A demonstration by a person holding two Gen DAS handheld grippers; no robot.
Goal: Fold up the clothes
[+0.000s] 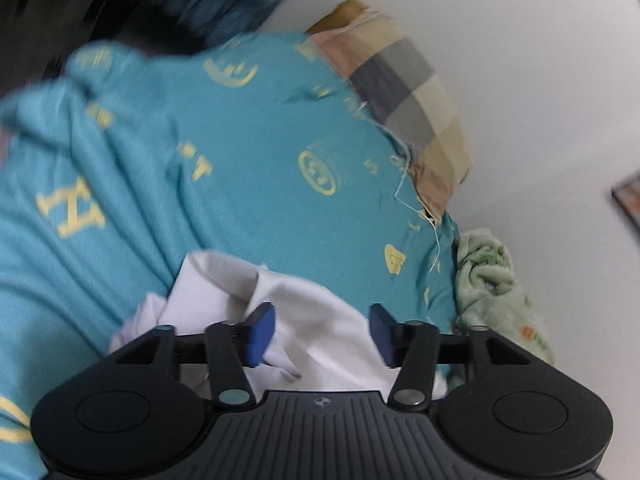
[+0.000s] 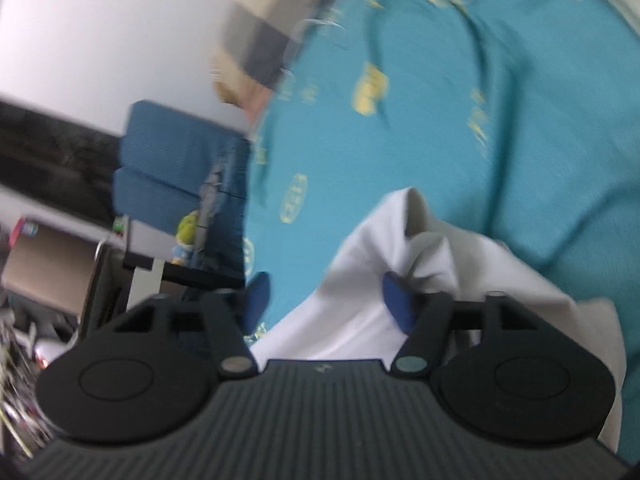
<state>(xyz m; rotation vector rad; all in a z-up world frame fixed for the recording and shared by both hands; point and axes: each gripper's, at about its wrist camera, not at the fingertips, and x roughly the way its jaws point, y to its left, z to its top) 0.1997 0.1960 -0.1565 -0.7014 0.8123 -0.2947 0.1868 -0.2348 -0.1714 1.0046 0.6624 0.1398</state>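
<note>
While the left wrist view is blurred, it shows the left tool [image 1: 322, 334] with its blue pads spread apart and pinching nothing. A white garment [image 1: 308, 328], crumpled and thin, lies on the bed beneath and between the pads, with a fold standing just beside the left pad. It rests on a teal bedsheet with yellow print [image 1: 224, 140]. Beyond the garment, at the far edge of the sheet, sits a checked pillow [image 1: 408, 100], and to the right of the garment a pale green blanket [image 1: 492, 280] is bunched against the white wall [image 1: 520, 60].

Seen from the right wrist, the right tool [image 2: 326, 304] is likewise spread and grips nothing; its right pad touches or nearly touches a raised ridge of the same white garment [image 2: 400, 240], while its left pad hangs over the teal sheet [image 2: 460, 120] near the bed's edge. Left of the garment, off the bed, stand a blue cushion [image 2: 172, 160] and a cardboard box [image 2: 44, 264].

This cloth looks light, limp and wrinkle-prone; it should drape and slide rather than hold shape. Best hold, I judge, is a pinch on a hem or corner at each side, so it can be drawn flat.
</note>
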